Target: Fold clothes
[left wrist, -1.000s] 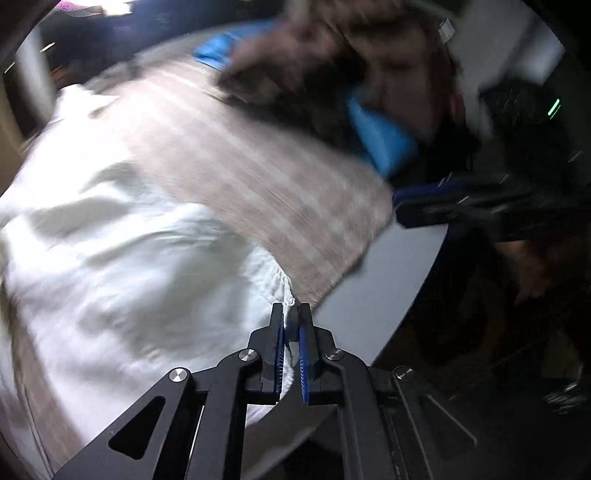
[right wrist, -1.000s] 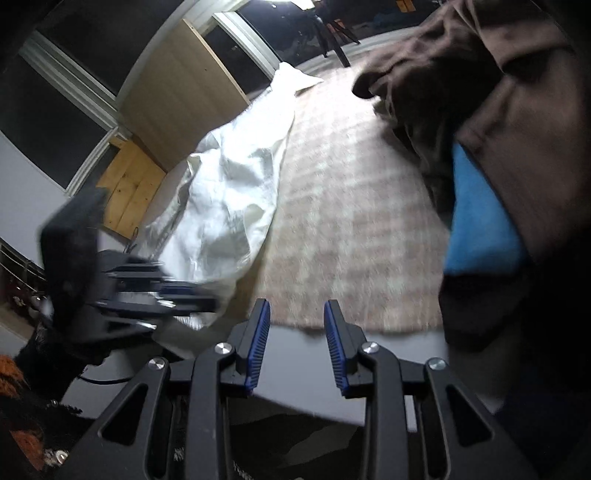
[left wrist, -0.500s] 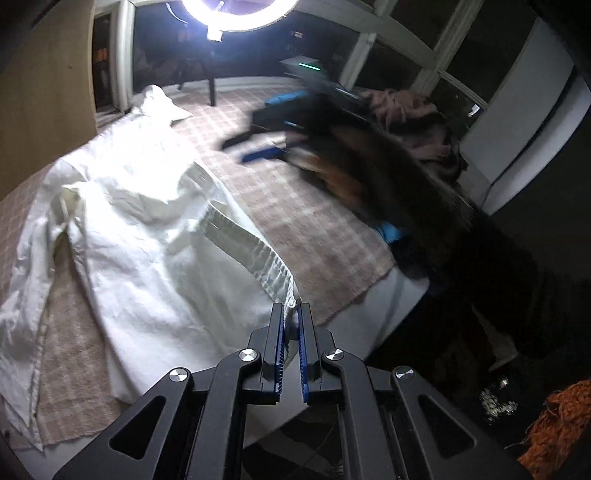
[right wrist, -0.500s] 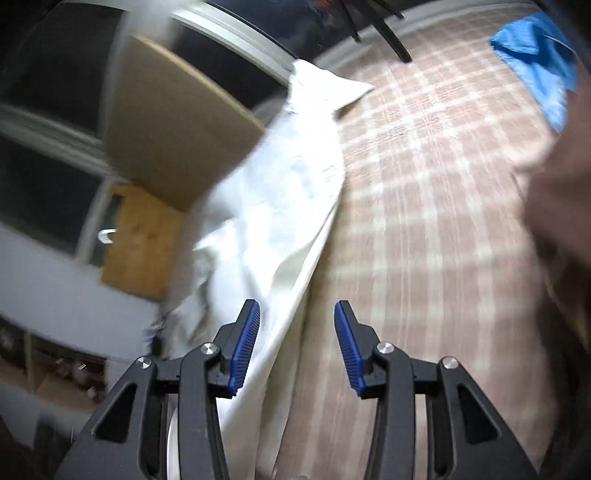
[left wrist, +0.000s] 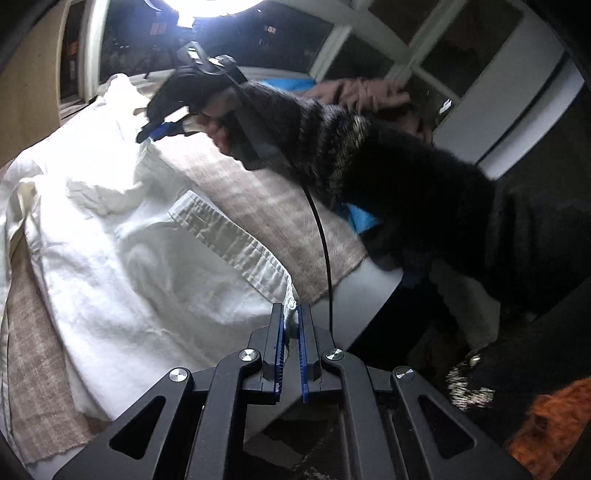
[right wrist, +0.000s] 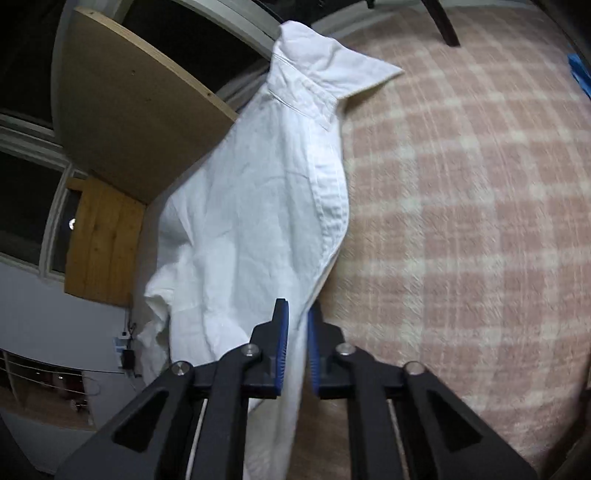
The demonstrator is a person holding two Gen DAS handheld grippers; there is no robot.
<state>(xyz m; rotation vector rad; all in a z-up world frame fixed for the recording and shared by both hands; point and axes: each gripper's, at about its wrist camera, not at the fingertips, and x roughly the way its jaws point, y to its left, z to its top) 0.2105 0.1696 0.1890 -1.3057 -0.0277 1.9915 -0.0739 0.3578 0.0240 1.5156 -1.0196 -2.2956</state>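
Note:
A white shirt [left wrist: 129, 240] lies spread on a pink checked cloth [left wrist: 258, 206] over the table. My left gripper [left wrist: 291, 325] is shut on the shirt's hem corner at the near table edge. In the right wrist view the shirt [right wrist: 258, 203] runs away from me, its collar [right wrist: 325, 74] at the far end. My right gripper [right wrist: 296, 332] is closing, its blue pads pinching the shirt's front edge between them. In the left wrist view that right gripper [left wrist: 147, 134] sits up near the collar, held by a hand in a dark fuzzy sleeve [left wrist: 369, 158].
A pile of brown clothes [left wrist: 369, 92] and a blue garment [left wrist: 364, 218] lie at the table's right side. A black cable [left wrist: 321, 229] hangs across the cloth. A ring light [left wrist: 207, 7] shines behind. A wooden board [right wrist: 129, 110] leans past the shirt's left edge.
The right gripper swept across the table from the near edge to the shirt's front edge and closed on it. The left gripper kept its grip on the hem corner.

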